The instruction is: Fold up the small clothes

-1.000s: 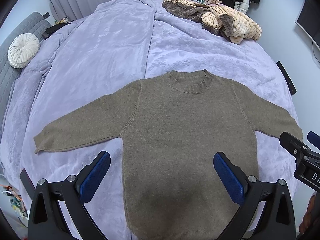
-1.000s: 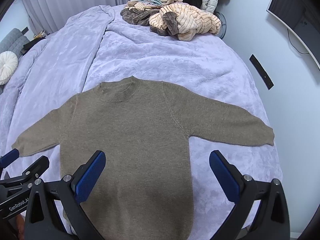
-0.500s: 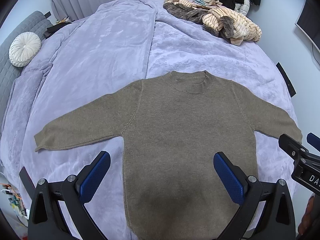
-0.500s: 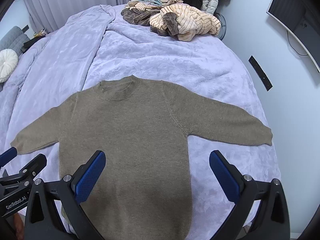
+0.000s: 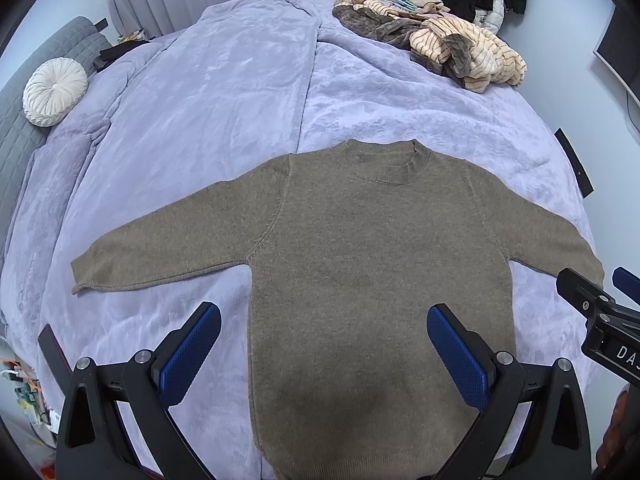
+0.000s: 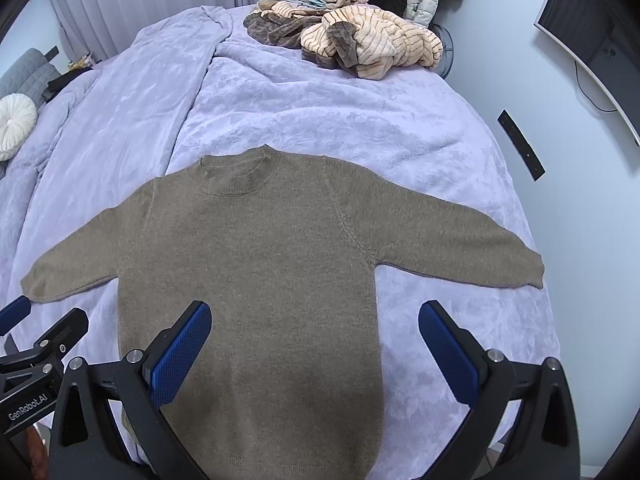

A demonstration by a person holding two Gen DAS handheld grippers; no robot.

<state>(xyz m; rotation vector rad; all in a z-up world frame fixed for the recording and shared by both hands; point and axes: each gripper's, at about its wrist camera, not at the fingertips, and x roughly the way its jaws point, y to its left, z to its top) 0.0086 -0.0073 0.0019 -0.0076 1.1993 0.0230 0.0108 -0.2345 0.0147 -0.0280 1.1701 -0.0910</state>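
Note:
A small olive-brown knit sweater [image 5: 360, 248] lies flat and face up on the lilac bedspread, sleeves spread out to both sides, collar away from me. It also shows in the right wrist view [image 6: 256, 264]. My left gripper [image 5: 324, 344] is open and empty, held above the sweater's lower left part. My right gripper [image 6: 316, 340] is open and empty, held above the lower right hem and the bedspread beside it. Each gripper shows at the edge of the other's view.
A heap of striped and brown clothes [image 5: 440, 44] lies at the far right of the bed [image 5: 224, 92]. A round white cushion [image 5: 54, 92] rests on a grey sofa at the left. The bed's right edge runs along a wall with a monitor [image 6: 580, 20].
Both grippers have drawn back and up slightly, so the sweater sits a little lower in both views. The sweater itself has not moved.

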